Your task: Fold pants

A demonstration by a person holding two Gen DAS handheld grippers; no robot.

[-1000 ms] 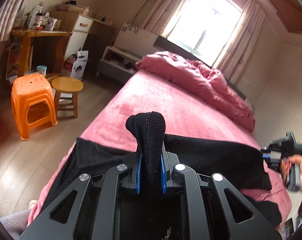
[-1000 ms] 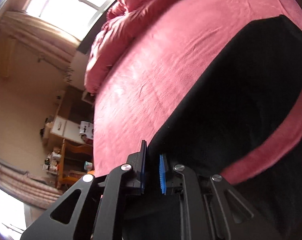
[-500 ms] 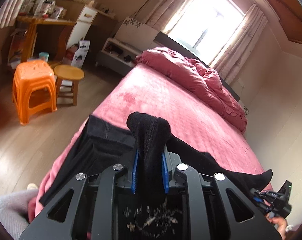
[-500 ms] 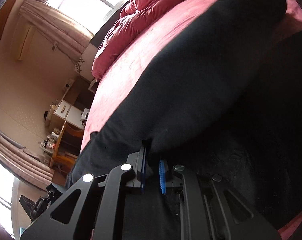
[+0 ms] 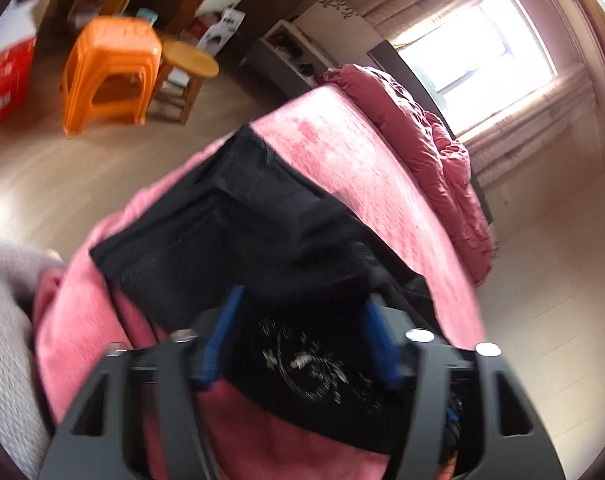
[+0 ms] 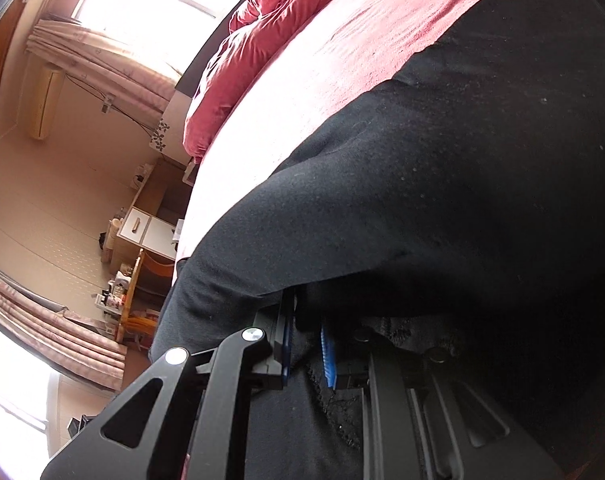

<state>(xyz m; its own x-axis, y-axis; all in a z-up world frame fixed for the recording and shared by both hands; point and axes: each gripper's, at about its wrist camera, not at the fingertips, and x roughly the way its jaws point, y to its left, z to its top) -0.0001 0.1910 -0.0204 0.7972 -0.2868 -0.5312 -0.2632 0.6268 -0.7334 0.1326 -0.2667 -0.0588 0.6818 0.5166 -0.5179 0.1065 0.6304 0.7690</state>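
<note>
The black pants (image 5: pixel 262 232) lie doubled over on the pink bed (image 5: pixel 366 168), and a silver pattern (image 5: pixel 310 368) shows on the cloth near me. My left gripper (image 5: pixel 300 340) hovers just over that near part, its blue pads (image 5: pixel 218 340) spread wide with nothing clamped between them. In the right wrist view the pants (image 6: pixel 442 184) fill most of the frame. My right gripper (image 6: pixel 308 350) is shut on a lace-edged fold of the black cloth. This view is tilted, and the left view is blurred.
An orange plastic stool (image 5: pixel 110 68) and a round wooden stool (image 5: pixel 186 68) stand on the floor left of the bed. A red box (image 5: pixel 4 76) is at far left. A bunched pink duvet (image 5: pixel 434 144) lies at the window end. Grey knitted cloth (image 5: pixel 2 328) is at my left.
My left gripper has opened and let go of the black cloth it held upright; that cloth now lies flat on the bed. The right gripper keeps its hold and has moved lower over the pants.
</note>
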